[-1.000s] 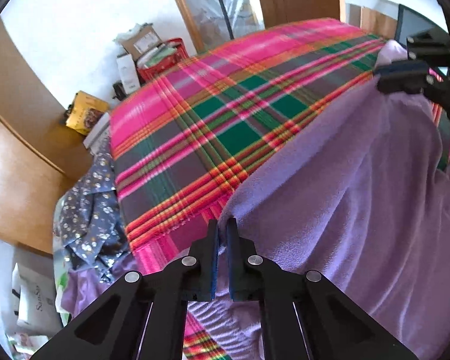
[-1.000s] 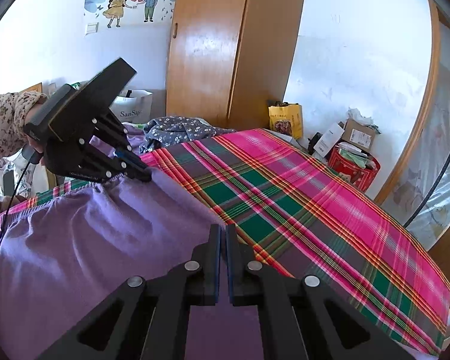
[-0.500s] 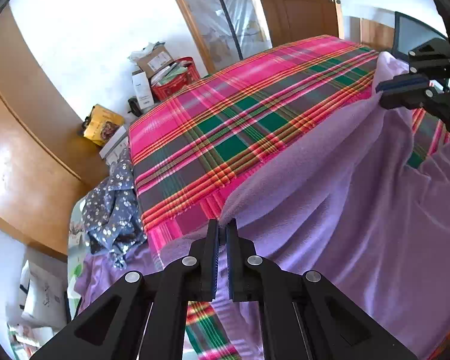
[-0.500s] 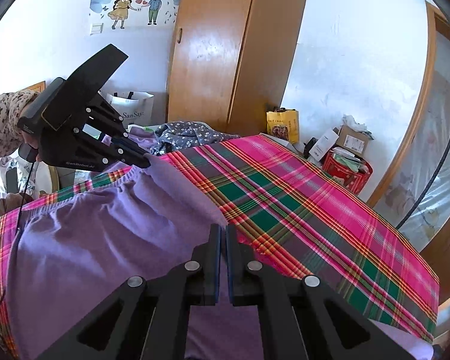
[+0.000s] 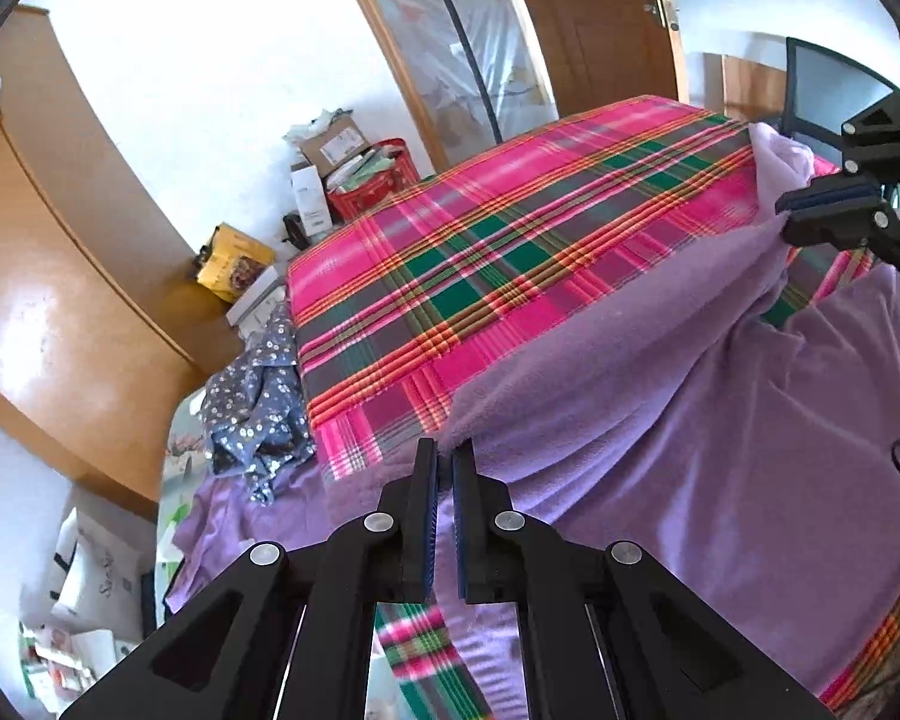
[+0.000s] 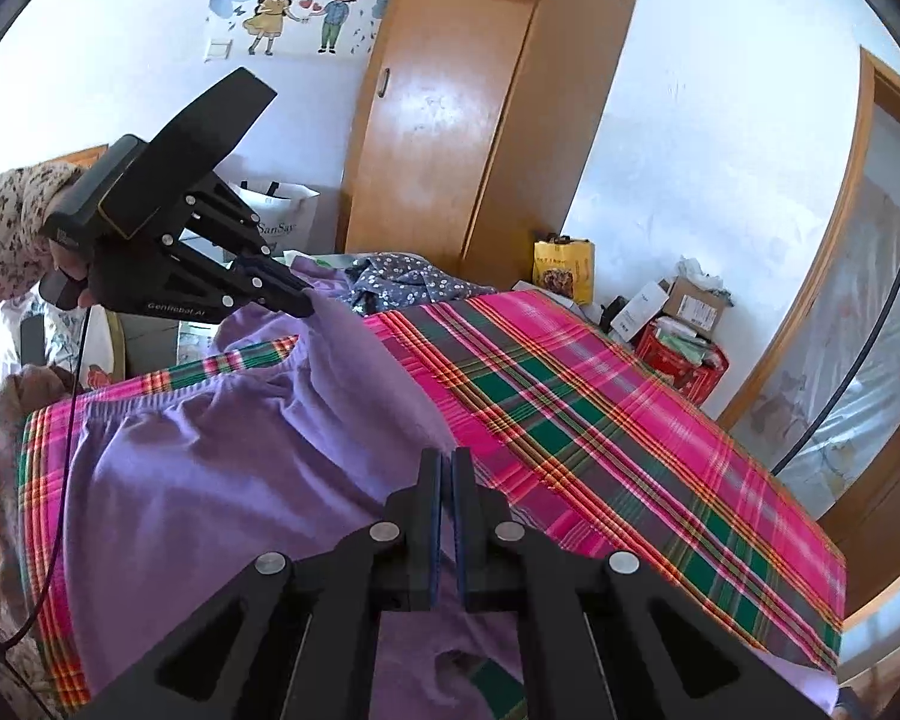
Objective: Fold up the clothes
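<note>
We're mid-fold: both grippers pinch the far edge of the purple garment (image 5: pixel 720 420), 1 corner each, lifted off the plaid bed (image 5: pixel 510 252). Left gripper (image 5: pixel 444 456) clamped on cloth at lower centre; right gripper (image 6: pixel 447 462) likewise. Next we likely carry the edge across, level, and lay it on the near half.

Black angular left gripper (image 6: pixel 306 303), silver screws, blue pads; floral sleeve (image 6: pixel 3 240); black cable (image 6: pixel 60 450)

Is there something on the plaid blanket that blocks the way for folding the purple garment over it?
Nothing visible does. The plaid blanket ahead of the purple garment is bare; the grey floral cloth lies off its far corner. Both grippers already pinch the garment's edge.
</note>
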`<state>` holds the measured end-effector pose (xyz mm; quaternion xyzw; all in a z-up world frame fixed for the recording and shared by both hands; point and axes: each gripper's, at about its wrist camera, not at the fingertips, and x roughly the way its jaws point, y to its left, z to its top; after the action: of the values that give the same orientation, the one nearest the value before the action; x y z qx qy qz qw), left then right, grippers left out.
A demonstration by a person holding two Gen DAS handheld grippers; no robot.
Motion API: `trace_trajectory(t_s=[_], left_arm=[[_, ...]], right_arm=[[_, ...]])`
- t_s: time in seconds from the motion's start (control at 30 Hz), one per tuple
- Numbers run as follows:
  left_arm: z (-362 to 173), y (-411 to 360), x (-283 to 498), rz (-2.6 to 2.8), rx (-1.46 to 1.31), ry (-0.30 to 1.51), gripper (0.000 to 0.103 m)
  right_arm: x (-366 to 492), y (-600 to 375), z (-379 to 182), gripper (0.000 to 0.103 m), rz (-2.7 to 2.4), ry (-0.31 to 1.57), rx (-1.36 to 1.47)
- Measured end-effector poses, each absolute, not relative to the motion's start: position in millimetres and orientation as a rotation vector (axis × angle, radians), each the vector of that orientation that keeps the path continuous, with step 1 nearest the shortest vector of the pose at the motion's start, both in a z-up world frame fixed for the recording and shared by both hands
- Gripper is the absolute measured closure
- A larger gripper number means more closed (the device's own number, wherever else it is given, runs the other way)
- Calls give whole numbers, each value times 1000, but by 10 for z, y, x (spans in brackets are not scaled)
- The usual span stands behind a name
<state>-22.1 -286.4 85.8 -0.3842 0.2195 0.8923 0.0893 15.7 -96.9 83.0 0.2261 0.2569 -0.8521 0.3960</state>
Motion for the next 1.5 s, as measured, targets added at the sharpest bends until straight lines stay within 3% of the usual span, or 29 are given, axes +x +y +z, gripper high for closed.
trace_trajectory(t_s=[0.57,1.5], left_arm=[[957,-2827,661,2757,-1058,574,98],[231,-2893,1392,2796,-1158,282,98]], right_arm=[[955,-951,891,100,-2197,693,520],[1597,-994,3,100,-2138,773,653]])
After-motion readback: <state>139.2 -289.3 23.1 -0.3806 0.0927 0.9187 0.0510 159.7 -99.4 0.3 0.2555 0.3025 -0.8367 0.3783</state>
